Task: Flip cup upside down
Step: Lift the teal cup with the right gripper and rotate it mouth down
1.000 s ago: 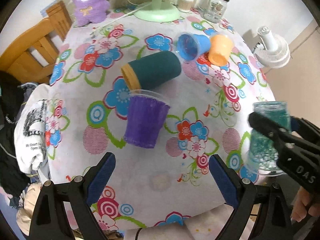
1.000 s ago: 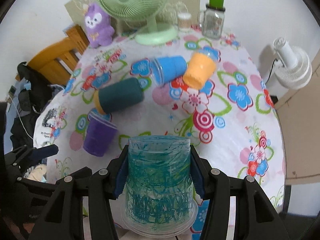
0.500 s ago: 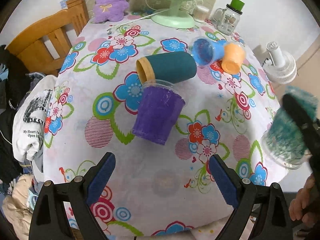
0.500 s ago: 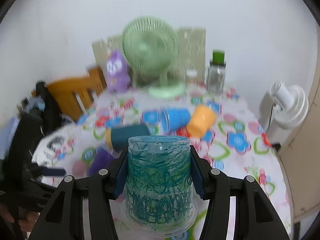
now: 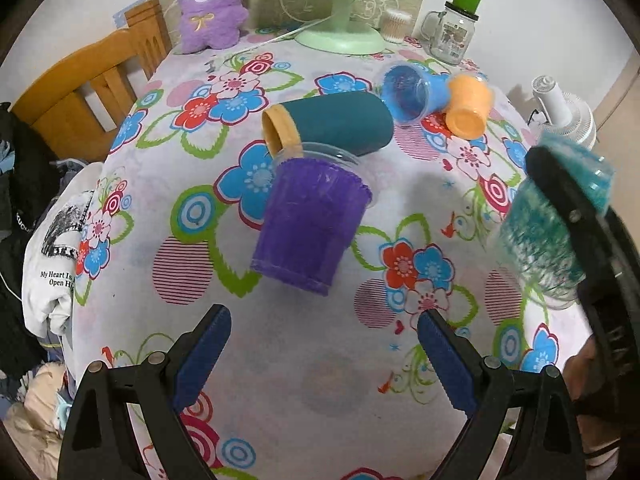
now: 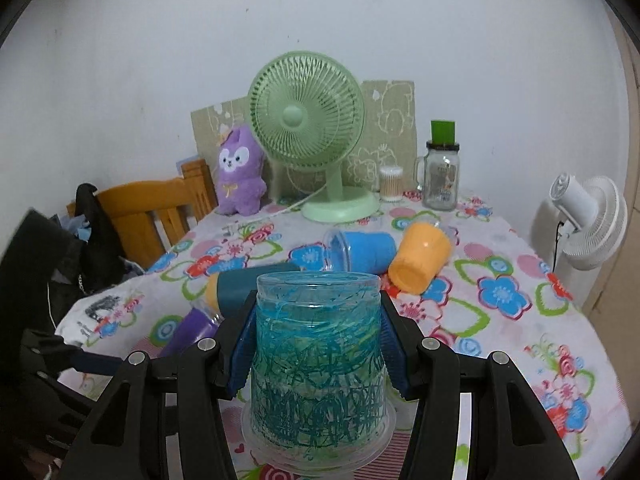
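My right gripper [image 6: 316,344] is shut on a clear cup with teal scribbles [image 6: 318,364]. The cup is upside down, its rim low over the table's front right; whether it touches the cloth I cannot tell. It also shows in the left wrist view [image 5: 548,232], tilted and blurred. My left gripper [image 5: 324,352] is open and empty over the table's near edge. Ahead of it a purple cup [image 5: 308,220] stands upright, rim up. A dark teal cup [image 5: 336,124], a blue cup [image 5: 412,90] and an orange cup [image 5: 468,106] lie on their sides behind it.
A green desk fan [image 6: 316,136], a purple plush toy [image 6: 240,176], a glass jar with green lid [image 6: 440,172] and a small cotton-swab pot [image 6: 391,184] stand along the back. A wooden chair [image 5: 92,84] with clothes is left. A white fan [image 6: 588,216] is right.
My right gripper has tipped level and moved lower and nearer with the teal cup, so the wall and fan fill its view. The left gripper has pulled back a little and stayed open.
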Demonstrator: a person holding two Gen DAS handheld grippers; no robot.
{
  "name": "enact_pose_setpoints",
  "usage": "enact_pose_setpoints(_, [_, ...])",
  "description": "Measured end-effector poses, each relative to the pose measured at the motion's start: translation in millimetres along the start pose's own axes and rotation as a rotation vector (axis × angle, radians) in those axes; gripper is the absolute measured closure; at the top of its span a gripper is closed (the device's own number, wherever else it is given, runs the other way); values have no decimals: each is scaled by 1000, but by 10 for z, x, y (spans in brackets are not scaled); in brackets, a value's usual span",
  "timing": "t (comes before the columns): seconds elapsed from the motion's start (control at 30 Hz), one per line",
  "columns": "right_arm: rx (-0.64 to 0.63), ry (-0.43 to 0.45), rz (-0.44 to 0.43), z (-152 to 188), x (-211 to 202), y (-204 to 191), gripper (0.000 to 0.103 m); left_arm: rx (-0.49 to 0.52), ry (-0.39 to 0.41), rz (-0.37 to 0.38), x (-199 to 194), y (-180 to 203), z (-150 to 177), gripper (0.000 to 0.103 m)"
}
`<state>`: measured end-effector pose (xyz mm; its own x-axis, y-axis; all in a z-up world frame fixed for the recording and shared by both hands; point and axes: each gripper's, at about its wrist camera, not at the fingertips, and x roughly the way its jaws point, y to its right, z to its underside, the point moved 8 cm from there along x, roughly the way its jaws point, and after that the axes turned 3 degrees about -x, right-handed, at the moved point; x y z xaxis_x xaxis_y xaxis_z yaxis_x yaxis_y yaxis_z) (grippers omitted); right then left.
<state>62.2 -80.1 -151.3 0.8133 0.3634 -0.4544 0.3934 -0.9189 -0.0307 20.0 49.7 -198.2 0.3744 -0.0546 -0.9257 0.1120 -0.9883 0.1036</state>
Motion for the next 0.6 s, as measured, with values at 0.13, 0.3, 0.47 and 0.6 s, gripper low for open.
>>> enact_pose_setpoints(0.13, [14, -17, 41, 125, 145, 6, 46, 11, -3, -6, 80, -47, -1, 7])
enact_pose_setpoints(0.3, [25, -63, 94, 293, 312, 64, 46, 33, -15, -14, 204, -74, 18, 7])
enact_pose_setpoints(0.47, [43, -99, 108, 425, 340, 71, 45, 48, -31, -7, 275, -90, 36, 7])
enact_pose_setpoints(0.6, [56, -124, 105, 466, 327, 62, 44, 58, -52, -5, 315, -106, 59, 7])
